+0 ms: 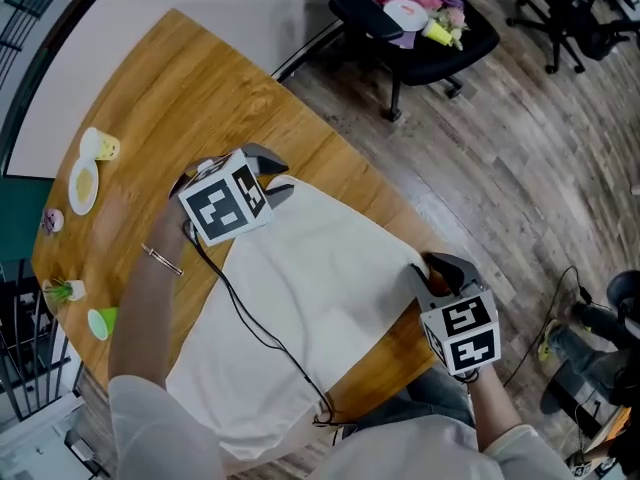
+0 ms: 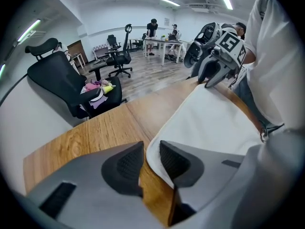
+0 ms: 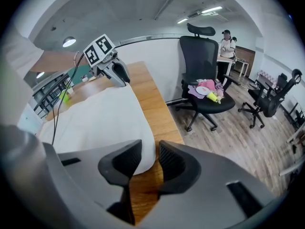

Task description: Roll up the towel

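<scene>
- Head view showed a white towel spread flat and unrolled on the wooden table. It ran from the table's far side back toward the person's body.
- The left gripper was planted steeply downward at the towel's far left corner, its marker cube facing up at the camera.
- The right gripper stood at the far right corner, close to the table's edge on the floor side.
- In the left gripper view, the jaws stood only a narrow way apart. The rounded corner of the towel came up into the gap and lay against one pad, and bare wood showed between the cloth and the other pad. From where I looked, they were not pinching it.
- In the right gripper view, the jaws were likewise a slim gap apart. The towel's corner lay under one pad and reached into the opening, with wood visible between the pads. I saw no grip there either.
- A thin black cable trailed from the left gripper across the towel toward the person.
- Well off to the left of the towel sat a small plate and a green cup, both clear of the cloth.
- Beyond the table's far side stood a black office chair with pink and yellow things heaped on its seat.
</scene>
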The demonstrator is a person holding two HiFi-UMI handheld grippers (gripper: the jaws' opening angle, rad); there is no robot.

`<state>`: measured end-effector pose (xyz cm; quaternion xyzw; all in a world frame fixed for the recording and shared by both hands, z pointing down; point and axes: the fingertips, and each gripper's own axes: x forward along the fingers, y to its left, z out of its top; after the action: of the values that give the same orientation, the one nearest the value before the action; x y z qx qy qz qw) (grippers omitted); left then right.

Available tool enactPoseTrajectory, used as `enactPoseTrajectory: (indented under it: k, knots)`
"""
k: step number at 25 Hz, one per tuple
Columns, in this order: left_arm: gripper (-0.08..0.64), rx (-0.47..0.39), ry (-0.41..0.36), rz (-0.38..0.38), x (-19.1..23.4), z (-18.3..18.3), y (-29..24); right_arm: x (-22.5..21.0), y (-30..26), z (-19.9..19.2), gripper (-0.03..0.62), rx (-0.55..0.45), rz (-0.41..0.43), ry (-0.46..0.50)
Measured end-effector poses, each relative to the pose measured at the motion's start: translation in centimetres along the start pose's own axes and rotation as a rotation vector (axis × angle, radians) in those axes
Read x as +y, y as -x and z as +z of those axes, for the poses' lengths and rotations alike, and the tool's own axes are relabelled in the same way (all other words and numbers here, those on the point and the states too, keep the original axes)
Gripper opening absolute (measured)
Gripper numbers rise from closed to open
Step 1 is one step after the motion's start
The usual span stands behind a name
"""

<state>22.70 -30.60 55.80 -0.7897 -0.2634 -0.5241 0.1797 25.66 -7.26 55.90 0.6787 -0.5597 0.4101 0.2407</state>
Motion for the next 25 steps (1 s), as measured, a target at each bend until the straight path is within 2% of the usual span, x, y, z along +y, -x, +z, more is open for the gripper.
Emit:
enactPoseTrajectory:
  k: [5, 10, 14, 25]
  knots:
    - [0.084, 0.030, -0.035, 0.001, -0.5, 0.0, 0.0, -0.1, 0.0, 0.0, 0.098, 0.019, -0.034, 0.024]
    - [0.055, 0.019, -0.009, -0.012, -0.7, -0.1, 0.0, 0.2, -0.1, 0.0, 0.046, 0.013, -0.035, 0.016]
    - [0.029, -0.014, 0.002, -0.001, -0.5, 0.0, 0.2, 0.4, -0.1, 0.1, 0.018, -0.004, -0.015, 0.003]
    - [0.023, -0.116, -0.004, 0.082, -1.3, 0.4, 4.8, 2.0, 3.2, 2.1, 0.017, -0.101, 0.010, 0.053]
